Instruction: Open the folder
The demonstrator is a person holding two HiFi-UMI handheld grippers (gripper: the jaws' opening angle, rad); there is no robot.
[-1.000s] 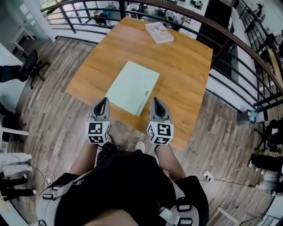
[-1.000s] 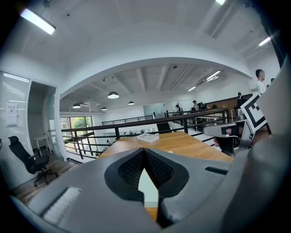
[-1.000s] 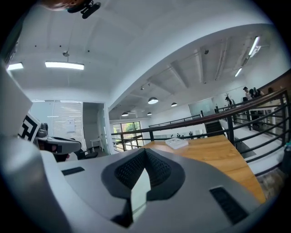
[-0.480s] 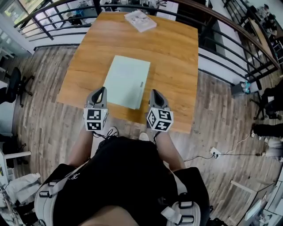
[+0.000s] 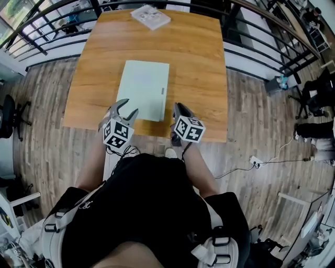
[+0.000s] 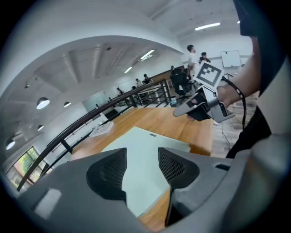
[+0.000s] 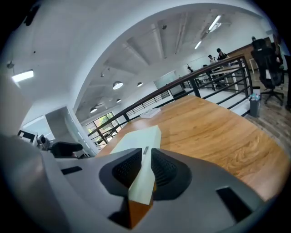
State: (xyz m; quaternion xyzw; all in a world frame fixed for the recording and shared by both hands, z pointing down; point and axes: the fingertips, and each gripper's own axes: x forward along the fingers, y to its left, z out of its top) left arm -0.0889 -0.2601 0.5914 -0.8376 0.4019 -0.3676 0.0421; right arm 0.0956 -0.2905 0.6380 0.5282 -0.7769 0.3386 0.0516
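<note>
Your left gripper hovers at the near left corner of the pale green, flat rectangular folder; its jaws stand well apart and are opening, with nothing clamped; in the left gripper view the ribbed dark pads frame the folder's cover, which lies beyond them and is not touched

Your right gripper sits just beside the folder's near right corner, over the near edge of the honey-coloured wooden table; its jaws are only slightly parted and opening; in the right gripper view the folder's near corner and a strip of its right edge show through the narrow slit between the pads, and no pad visibly presses on it, so you hold nothing there

The folder lies closed and flat on the near half of the table, a little left of centre, its long sides running from near to far; a small dark label sits by its right edge; a white booklet with printed pictures lies at the table's far edge, well apart from the folder

A black metal railing runs along the far and right sides of the table; grey wood-plank floor surrounds it
</note>
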